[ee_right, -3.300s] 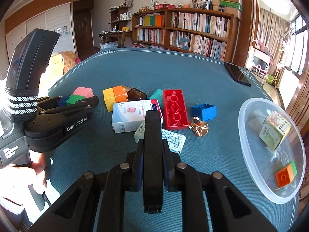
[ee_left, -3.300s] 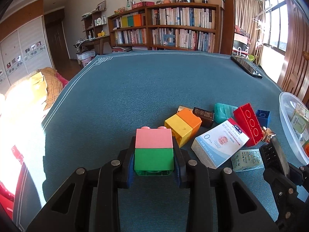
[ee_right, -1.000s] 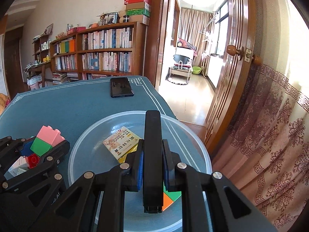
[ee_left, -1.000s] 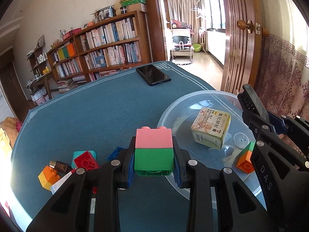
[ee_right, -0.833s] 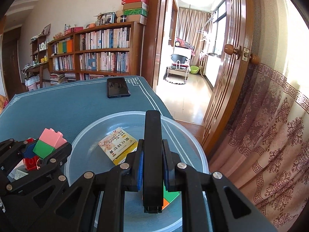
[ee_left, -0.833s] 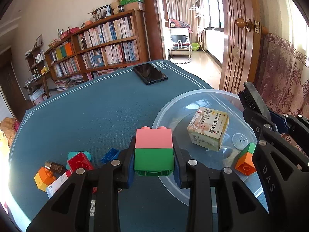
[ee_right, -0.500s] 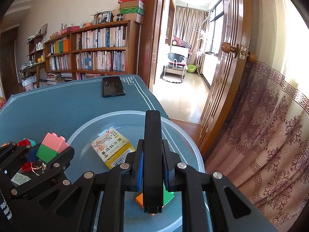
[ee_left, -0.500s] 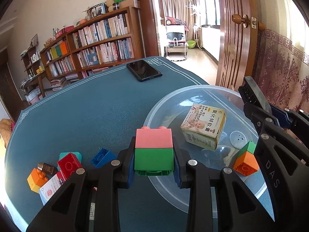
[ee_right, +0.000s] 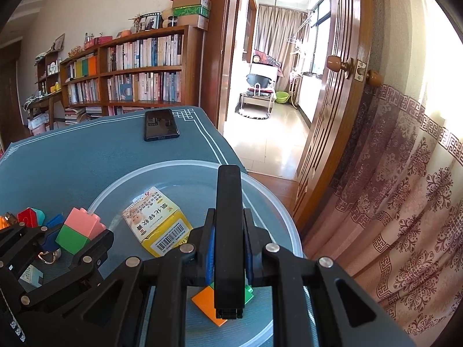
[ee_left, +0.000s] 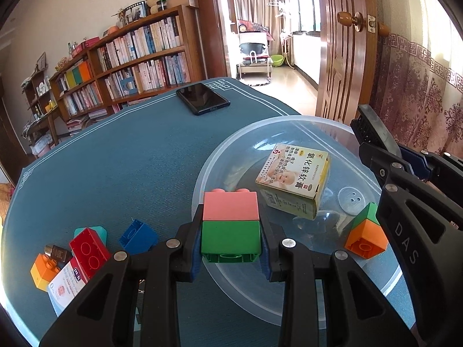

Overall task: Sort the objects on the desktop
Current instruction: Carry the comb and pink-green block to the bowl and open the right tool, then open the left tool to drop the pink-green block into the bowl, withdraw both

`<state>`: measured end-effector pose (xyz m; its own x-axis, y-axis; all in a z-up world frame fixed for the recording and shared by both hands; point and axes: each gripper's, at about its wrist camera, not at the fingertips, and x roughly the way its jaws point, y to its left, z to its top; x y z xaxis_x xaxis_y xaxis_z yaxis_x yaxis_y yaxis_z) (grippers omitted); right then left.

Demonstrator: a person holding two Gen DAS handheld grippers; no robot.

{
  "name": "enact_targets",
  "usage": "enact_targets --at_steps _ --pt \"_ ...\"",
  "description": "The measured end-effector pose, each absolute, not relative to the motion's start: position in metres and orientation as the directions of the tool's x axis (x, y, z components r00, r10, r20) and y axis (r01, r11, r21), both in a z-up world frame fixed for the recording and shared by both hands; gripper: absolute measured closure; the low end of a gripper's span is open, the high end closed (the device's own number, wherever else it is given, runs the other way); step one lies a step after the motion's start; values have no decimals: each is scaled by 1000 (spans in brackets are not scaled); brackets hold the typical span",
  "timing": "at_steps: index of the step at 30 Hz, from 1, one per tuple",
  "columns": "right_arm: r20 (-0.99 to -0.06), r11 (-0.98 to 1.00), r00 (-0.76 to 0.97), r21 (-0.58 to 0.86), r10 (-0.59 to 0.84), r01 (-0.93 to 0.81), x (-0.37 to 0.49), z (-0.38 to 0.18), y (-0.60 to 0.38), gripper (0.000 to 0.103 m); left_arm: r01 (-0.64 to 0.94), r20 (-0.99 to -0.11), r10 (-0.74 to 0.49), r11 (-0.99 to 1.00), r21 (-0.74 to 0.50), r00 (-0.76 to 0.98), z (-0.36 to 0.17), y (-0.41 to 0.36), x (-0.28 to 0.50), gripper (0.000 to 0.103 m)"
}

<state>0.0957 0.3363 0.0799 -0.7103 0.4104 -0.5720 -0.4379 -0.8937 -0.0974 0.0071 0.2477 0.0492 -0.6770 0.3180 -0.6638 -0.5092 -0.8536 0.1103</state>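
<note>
My left gripper [ee_left: 231, 240] is shut on a pink-on-green brick stack [ee_left: 230, 225], held over the near left rim of a clear plastic bowl [ee_left: 220, 156]. The stack also shows in the right wrist view [ee_right: 79, 230]. In the bowl lie a yellow medicine box [ee_left: 293, 180], an orange-and-green brick [ee_left: 366, 232] and a white button [ee_left: 353, 202]. My right gripper [ee_right: 228, 170] is shut with nothing between its fingers, above the bowl's right side [ee_right: 277, 202].
Left of the bowl on the blue table lie a blue brick [ee_left: 138, 235], a red brick [ee_left: 88, 253], an orange-yellow brick [ee_left: 43, 270], a small brown bottle [ee_left: 58, 253] and a white box [ee_left: 65, 286]. A black phone [ee_left: 202, 98] lies at the far edge. A wooden door [ee_left: 341, 43] stands at right.
Both grippers have shifted a little further over the bowl. The left gripper keeps hold of the pink-on-green stack, and the right stays shut.
</note>
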Motion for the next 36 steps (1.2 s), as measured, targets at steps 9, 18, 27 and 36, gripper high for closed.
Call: enact_targets --at_steps 9,18,27,36 --pt "-606 -891 -692 -62 392 -450 93 75 346 84 -514 -642 328 -849 122 -693 52 247 11 37" --pt "-604 -890 -690 -72 399 -451 93 75 343 80 -489 -658 311 -867 100 -686 50 238 5 36" --pt "-592 -887 -696 -74 407 -456 95 79 341 55 -475 -655 307 -875 91 -690 52 235 5 36" --pt "-595 -892 -699 -69 396 -446 94 79 340 55 -466 -653 300 -880 92 -695 54 232 6 36"
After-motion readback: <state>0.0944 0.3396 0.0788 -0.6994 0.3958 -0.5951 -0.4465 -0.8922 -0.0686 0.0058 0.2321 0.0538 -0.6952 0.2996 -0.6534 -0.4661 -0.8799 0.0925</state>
